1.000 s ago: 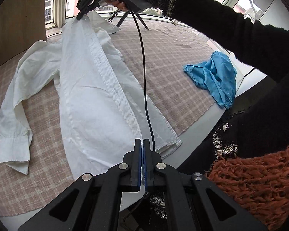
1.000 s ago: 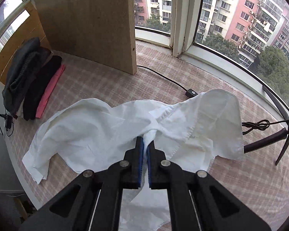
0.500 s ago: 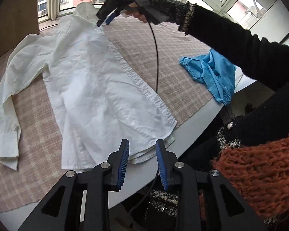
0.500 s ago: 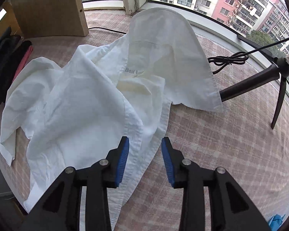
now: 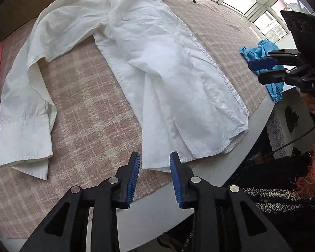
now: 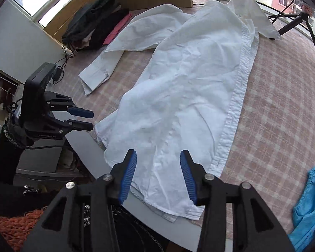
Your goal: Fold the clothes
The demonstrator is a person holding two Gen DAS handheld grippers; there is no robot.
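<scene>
Your left gripper (image 5: 154, 173) has its fingers apart w/ nothing between them; the right gripper (image 6: 157, 173) is spread wide too, also empty. Neither touches cloth.

The shirt (image 5: 168, 69) lies flat on the checked cloth (image 5: 90, 105), folded lengthwise, button edge running along the side toward your right gripper. Its hem sits just ahead of your left fingertips, partly over the bare grey table (image 5: 153, 216) edge. In the right view the hem (image 6: 170, 199) lies directly under and between the right fingers, hanging a bit past the cloth onto the table edge.

One sleeve (image 5: 25, 109) stretches out to the left of the left fingers, cuff nearest you, well apart from the body of the shirt. Collar end is at the far side, by the tripod legs (image 6: 300, 27).

Around it: blue garment (image 5: 268, 63) bunched at the cloth's edge, right of the left fingers, just behind the right gripper as seen from the left cam. Dark clothes pile (image 6: 96, 19) w/ something pink in it sits far left of the right fingers, beyond the sleeve. Cable (image 6: 63, 61) trails near that pile. Nothing lies between either pair of fingers and the hem.
</scene>
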